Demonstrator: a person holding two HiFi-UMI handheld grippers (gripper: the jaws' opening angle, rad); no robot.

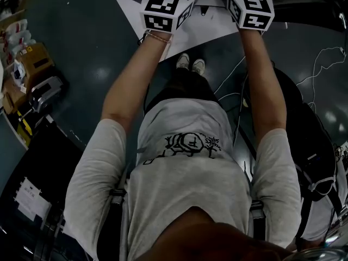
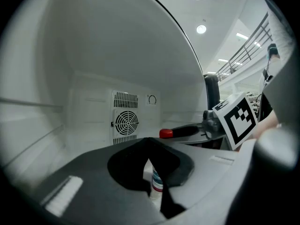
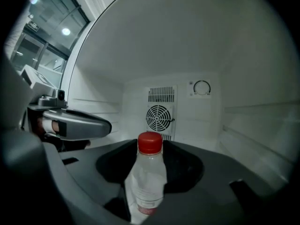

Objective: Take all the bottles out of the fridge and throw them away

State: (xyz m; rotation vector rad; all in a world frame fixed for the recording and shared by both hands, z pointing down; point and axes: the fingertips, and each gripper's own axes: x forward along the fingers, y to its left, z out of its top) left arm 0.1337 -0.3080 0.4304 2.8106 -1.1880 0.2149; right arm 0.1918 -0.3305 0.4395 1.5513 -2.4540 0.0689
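Facing the fan grille (image 3: 159,117) in the fridge (image 3: 243,69), a red-capped bottle (image 3: 149,177) is clamped in the jaws of the right gripper (image 3: 150,149), its label unreadable. The jaws of the left gripper (image 2: 150,142) are pressed together; a blue-and-red labelled bottle (image 2: 157,179) is glimpsed through their slit, below the grille.

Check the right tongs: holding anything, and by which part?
Yes: right tongs grip a clear plastic bottle with a red cap by its body; the cap stands free.

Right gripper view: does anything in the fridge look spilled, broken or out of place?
Nothing stands out. The bottle sits upright between the jaws of the right gripper, with its red cap on and no dent or leak visible. The fridge's back wall and fan grille look clean and intact.
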